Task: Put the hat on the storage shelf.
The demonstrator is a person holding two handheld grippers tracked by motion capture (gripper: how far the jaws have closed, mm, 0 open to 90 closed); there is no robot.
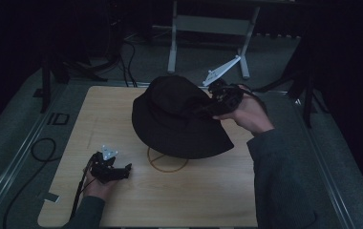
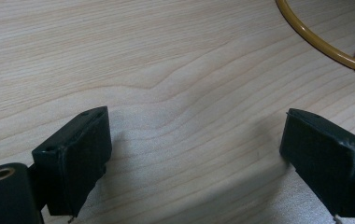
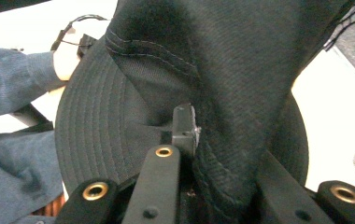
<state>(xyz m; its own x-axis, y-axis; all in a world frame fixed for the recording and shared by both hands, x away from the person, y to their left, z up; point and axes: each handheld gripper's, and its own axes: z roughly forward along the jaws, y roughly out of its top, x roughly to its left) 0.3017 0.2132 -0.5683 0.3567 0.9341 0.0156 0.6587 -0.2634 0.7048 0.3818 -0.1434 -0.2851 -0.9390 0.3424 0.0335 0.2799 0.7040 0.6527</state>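
hat: a black bucket hat (image 1: 177,117) is sitting over the middle-back of the tabletop (image 1: 117,107), propped up on a gold wire stand (image 1: 166,164) whose ring is peeking out under the near brim. It's tilting, crown leaning up and toward the far side, brim sloping down toward the person.
long axis: the brim is running roughly left to right across the tabletop, widest along the near edge.
right claw (image 1: 211,109): clenching on the hat's fabric at the right side of the crown; in the right gripper view the cloth (image 3: 222,93) is bunching between the jaws.
left claw (image 1: 122,171): released, jaws standing wide apart with nothing but bare wood between them, resting low at the near-left of the tabletop, pointing right toward the stand's ring (image 2: 325,46).
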